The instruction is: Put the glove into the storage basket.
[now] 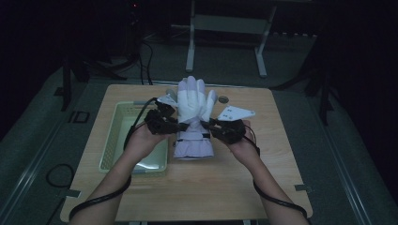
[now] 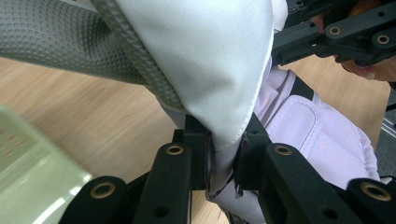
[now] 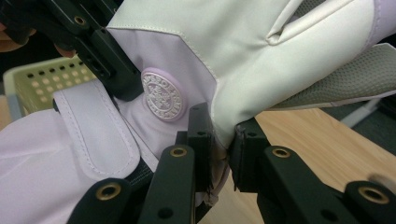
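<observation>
Forearms at frame bottom: each hand-held gripper, left (image 1: pixel 184 125) and right (image 1: pixel 204 123), is clamped on the glove (image 1: pixel 193 117) at centre, lifted. Placement in basket (image 1: pixel 112 140), lower left, likely remains.

Pale green perforated basket (image 1: pixel 109 140) on the wooden table (image 1: pixel 263 154)

A wooden desk (image 1: pixel 234 187) is sitting mid-frame on grey flooring (image 1: pixel 356 154); a white metal frame (image 1: pixel 225 28) is standing at top centre, darkness surrounding it.
</observation>
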Action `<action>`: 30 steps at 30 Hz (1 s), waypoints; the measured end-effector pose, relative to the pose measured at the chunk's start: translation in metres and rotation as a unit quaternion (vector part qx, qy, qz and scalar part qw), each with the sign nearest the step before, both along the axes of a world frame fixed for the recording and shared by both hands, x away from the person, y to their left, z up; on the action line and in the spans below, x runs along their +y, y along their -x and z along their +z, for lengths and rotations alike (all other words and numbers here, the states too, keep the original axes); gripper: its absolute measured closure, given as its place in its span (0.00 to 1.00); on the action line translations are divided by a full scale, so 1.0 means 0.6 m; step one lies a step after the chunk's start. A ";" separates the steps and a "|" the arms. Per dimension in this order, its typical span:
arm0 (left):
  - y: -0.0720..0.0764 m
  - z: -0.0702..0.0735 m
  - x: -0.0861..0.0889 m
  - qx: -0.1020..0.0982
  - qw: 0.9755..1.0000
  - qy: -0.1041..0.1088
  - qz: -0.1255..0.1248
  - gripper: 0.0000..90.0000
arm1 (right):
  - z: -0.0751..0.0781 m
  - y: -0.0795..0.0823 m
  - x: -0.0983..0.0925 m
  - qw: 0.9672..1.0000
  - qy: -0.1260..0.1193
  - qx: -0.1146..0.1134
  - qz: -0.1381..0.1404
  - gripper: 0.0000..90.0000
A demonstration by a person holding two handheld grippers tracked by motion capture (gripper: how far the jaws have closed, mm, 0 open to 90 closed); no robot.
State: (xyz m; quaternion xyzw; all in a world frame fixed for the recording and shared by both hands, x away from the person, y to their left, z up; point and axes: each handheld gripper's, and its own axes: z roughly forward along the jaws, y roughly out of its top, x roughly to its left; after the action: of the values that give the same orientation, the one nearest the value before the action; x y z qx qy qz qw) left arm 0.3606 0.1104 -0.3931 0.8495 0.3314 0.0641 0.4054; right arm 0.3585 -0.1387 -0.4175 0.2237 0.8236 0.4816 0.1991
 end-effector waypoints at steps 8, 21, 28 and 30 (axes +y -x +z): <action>0.009 0.026 0.071 -0.008 1.000 -0.015 0.016 0.88 | 0.019 -0.008 0.072 1.000 -0.009 -0.007 0.021 0.89; 0.031 0.032 0.212 0.010 0.998 -0.036 0.052 0.88 | 0.013 -0.012 0.215 0.998 -0.024 0.010 0.058 0.89; 0.050 0.002 0.279 0.025 0.997 -0.025 0.071 0.87 | -0.011 -0.008 0.289 0.997 -0.026 0.028 0.070 0.89; 0.051 -0.010 0.289 0.031 0.997 -0.022 0.069 0.87 | -0.021 -0.006 0.300 0.996 -0.027 0.036 0.073 0.89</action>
State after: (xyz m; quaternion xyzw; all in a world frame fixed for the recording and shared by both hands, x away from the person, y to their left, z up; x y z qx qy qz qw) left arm 0.3301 0.2835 -0.3989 0.8351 0.4000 0.0727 0.3704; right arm 0.3621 0.0411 -0.4298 0.1853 0.8310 0.5086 0.1278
